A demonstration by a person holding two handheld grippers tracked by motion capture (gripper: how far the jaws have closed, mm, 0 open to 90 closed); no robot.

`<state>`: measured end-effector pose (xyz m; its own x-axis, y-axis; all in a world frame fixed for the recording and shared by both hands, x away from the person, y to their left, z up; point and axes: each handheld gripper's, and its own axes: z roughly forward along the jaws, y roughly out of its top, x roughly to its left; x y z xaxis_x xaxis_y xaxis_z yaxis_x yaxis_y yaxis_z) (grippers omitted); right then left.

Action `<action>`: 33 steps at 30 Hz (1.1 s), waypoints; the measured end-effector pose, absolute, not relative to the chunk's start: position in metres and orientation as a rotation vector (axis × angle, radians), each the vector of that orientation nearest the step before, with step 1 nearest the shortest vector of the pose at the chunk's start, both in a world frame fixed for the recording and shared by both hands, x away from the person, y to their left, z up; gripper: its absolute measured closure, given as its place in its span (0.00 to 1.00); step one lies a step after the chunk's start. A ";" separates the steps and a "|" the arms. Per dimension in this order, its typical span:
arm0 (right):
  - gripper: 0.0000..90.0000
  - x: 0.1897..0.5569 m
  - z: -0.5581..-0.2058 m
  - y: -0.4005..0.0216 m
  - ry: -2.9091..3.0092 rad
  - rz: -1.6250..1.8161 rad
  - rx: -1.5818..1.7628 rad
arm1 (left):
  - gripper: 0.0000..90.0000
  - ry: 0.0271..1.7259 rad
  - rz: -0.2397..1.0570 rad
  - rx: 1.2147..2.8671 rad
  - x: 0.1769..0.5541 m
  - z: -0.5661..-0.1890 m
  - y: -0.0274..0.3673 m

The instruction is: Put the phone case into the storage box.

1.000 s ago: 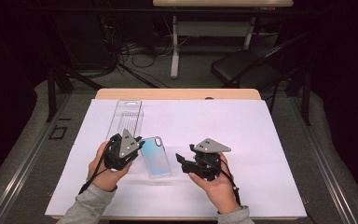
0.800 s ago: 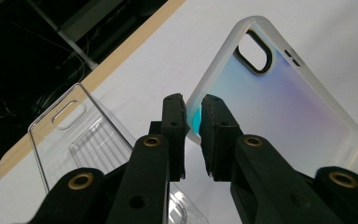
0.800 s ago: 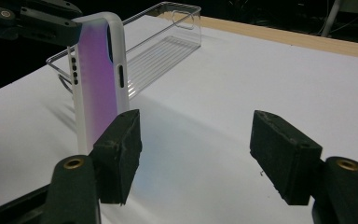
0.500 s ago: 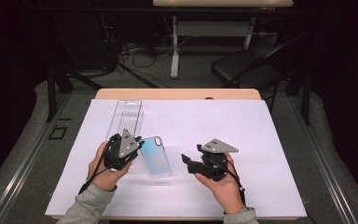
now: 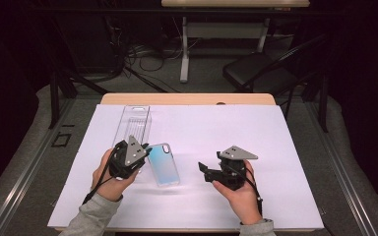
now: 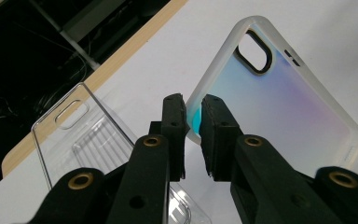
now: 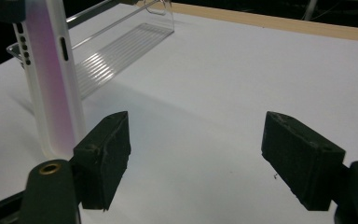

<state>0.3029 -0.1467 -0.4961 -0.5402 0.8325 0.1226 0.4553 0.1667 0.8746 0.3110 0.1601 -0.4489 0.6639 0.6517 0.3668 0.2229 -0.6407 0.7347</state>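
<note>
With my left fingers (image 6: 193,122) clamped on the phone case (image 5: 163,164) rim, holding it tilted above the counter (image 5: 285,147) beside the clear package (image 5: 134,125), my empty right fingers (image 7: 196,154), just opening wide, should stay clear.

No legible text, brand, number or sign is showing on any surface — none is reading on the phone case (image 6: 279,107), the clear plastic packaging (image 5: 134,123) or the white table cover (image 5: 226,132). Nothing further is appearing for this inspection.
</note>
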 end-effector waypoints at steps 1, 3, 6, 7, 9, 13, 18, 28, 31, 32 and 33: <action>0.26 0.303 -0.497 -0.147 2.061 1.318 1.216 | 0.90 0.672 0.833 2.211 0.311 -0.449 0.160; 0.26 0.303 -0.498 -0.148 2.060 1.300 1.216 | 0.90 0.673 0.835 2.209 0.311 -0.449 0.161; 0.26 0.303 -0.499 -0.148 2.063 1.288 1.219 | 0.90 0.678 0.829 2.206 0.312 -0.449 0.162; 0.26 0.303 -0.500 -0.149 2.058 1.290 1.222 | 0.90 0.679 0.830 2.206 0.312 -0.448 0.162; 0.26 0.303 -0.500 -0.149 2.056 1.288 1.224 | 0.90 0.681 0.831 2.206 0.312 -0.448 0.163; 0.26 0.304 -0.500 -0.149 2.050 1.288 1.224 | 0.90 0.682 0.830 2.206 0.313 -0.448 0.164; 0.25 0.304 -0.500 -0.149 2.047 1.294 1.222 | 0.90 0.690 0.835 2.199 0.313 -0.447 0.166; 0.26 0.305 -0.502 -0.150 2.050 1.292 1.229 | 0.89 0.717 0.826 2.181 0.315 -0.446 0.170; 0.26 0.305 -0.502 -0.151 2.053 1.290 1.232 | 0.89 0.718 0.815 2.180 0.316 -0.445 0.172; 0.26 0.305 -0.503 -0.150 2.052 1.291 1.236 | 0.89 0.717 0.815 2.182 0.316 -0.445 0.172; 0.26 0.305 -0.503 -0.151 2.053 1.289 1.234 | 0.89 0.720 0.815 2.178 0.316 -0.445 0.172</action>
<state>0.3055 -0.1505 -0.5035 -0.5193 0.8484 0.1025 0.4609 0.1770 0.8696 0.3159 0.1724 -0.4449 0.6488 0.6832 0.3351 0.2480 -0.6062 0.7557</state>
